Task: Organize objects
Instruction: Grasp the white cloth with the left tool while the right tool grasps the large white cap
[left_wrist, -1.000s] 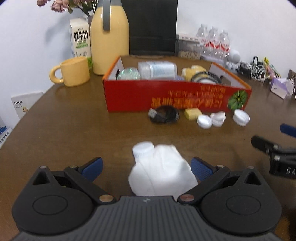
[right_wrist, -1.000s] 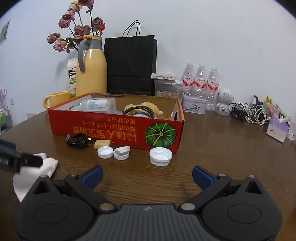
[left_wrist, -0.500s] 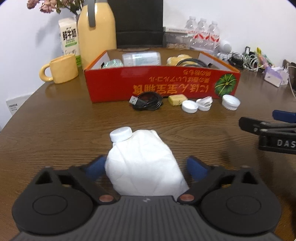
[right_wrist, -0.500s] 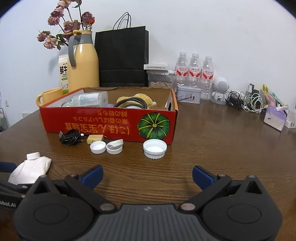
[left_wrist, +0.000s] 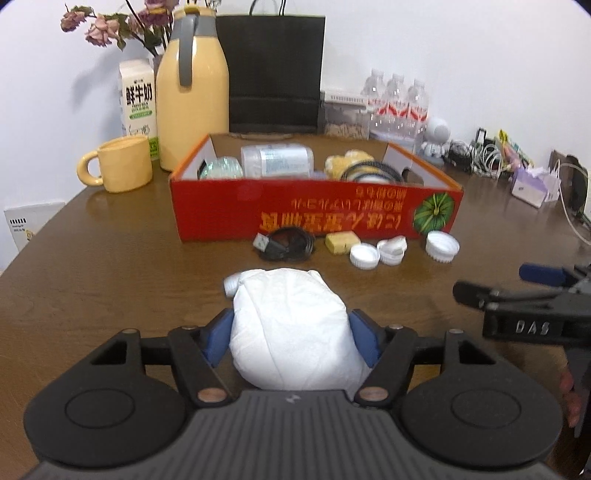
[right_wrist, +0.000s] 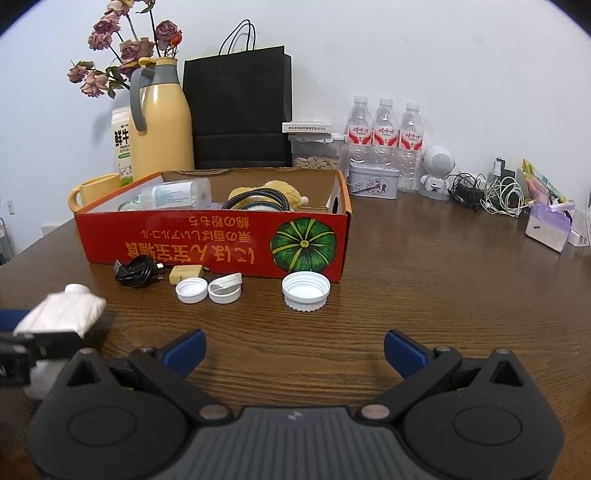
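Pads (left_wrist: 216, 338) of my left gripper (left_wrist: 288, 341) pinch the white pouch (left_wrist: 291, 328) across its width, cap end pointing ahead toward the red box (left_wrist: 317, 212) beyond the table's (left_wrist: 110, 266) loose caps (left_wrist: 364, 255), while my right gripper (right_wrist: 293, 347) hangs spread and empty, farther off.

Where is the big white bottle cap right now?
The big white cap lies open side up on the table, just in front of the red box's pumpkin picture, right of two smaller caps.
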